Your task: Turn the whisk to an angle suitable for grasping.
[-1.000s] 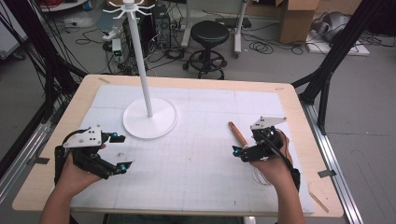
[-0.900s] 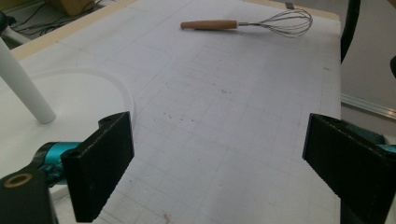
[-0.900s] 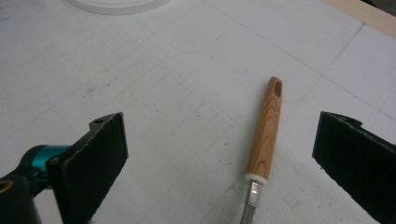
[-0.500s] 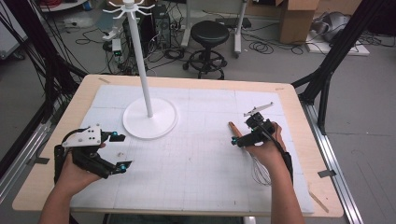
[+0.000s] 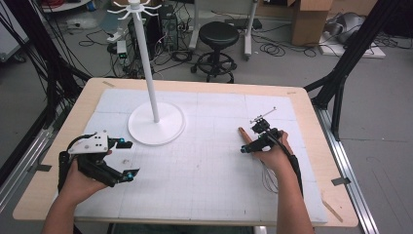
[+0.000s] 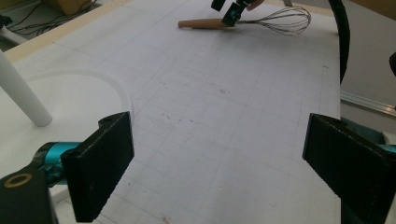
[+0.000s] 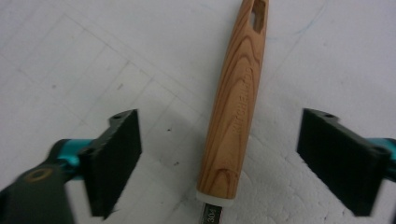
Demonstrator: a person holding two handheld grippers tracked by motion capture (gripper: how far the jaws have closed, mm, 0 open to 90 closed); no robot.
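The whisk (image 7: 236, 98) lies flat on the desk's (image 5: 204, 165) right side, its wooden handle running straight up between the right tool's (image 7: 219, 163) jaws. They have just been closing yet stand clear on both sides. The left tool (image 6: 219, 172) gapes wide, well apart.

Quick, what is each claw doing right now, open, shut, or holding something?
Left claw: open, holding nothing.
Right claw: open but has just been closing, astride the whisk's wooden handle, not yet pressing on it.

Right tool (image 5: 247, 146) lower, astride whisk handle (image 7: 236, 107).
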